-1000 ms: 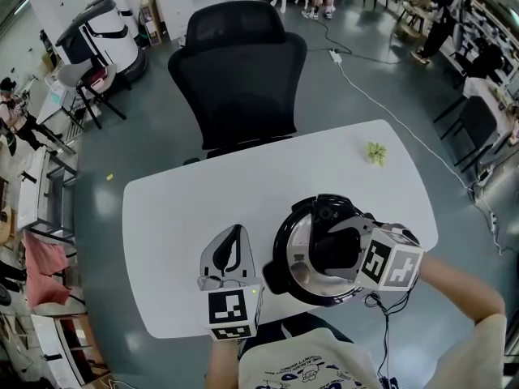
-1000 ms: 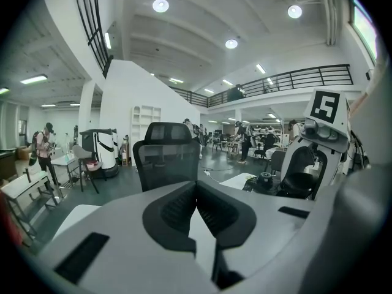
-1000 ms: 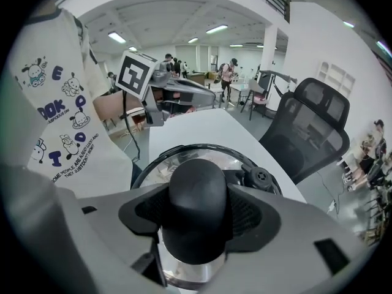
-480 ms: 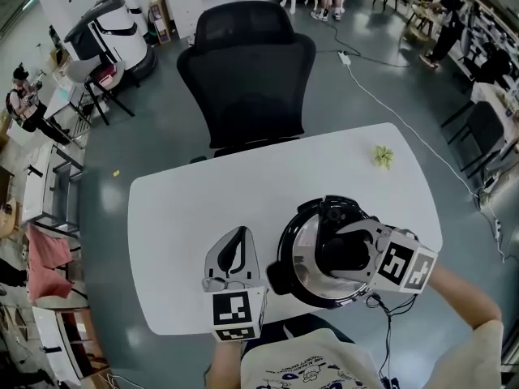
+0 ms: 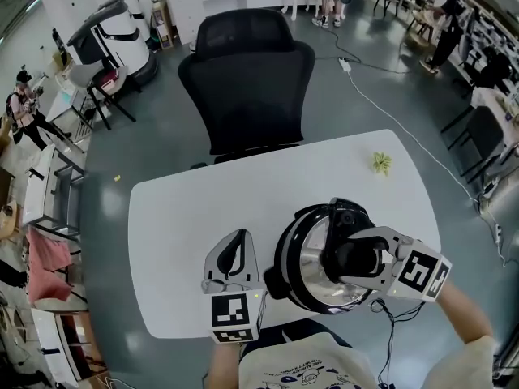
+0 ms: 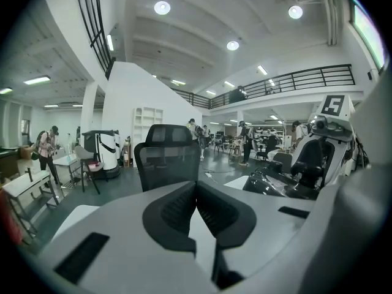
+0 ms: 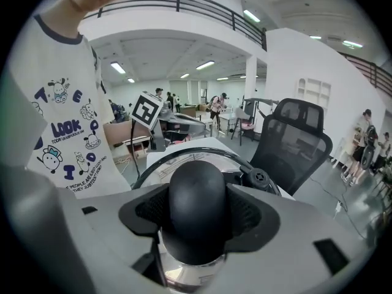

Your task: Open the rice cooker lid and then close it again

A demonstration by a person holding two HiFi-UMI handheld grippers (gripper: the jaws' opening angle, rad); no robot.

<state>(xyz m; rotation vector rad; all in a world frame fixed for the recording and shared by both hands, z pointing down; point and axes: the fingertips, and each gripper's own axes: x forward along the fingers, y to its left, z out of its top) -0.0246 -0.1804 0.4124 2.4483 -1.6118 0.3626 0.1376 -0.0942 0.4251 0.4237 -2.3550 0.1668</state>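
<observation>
**Black knob clamped, lid at the cooker**

Rice cooker (image 5: 280, 278) sits at the near edge of the white bench (image 5: 195, 209), right of centre. Right tool (image 5: 354, 259) is clamped across the lid's black knob (image 7: 197, 201), with pads on both sides. Lid (image 5: 302, 262) looks like glass in a dark rim. I'd guess it's stiff, fairly heavy and breakable. The knob is smooth and rounded, so it could slip if tilted, but it's the only sensible hold. Left tool (image 5: 233, 243) hangs just beside the cooker, jaws together on nothing. The far bench holds only a small green thing (image 5: 379, 163), with an office chair (image 5: 247, 79) behind. The near edge is close, so I'd swing the lid inboard.
</observation>
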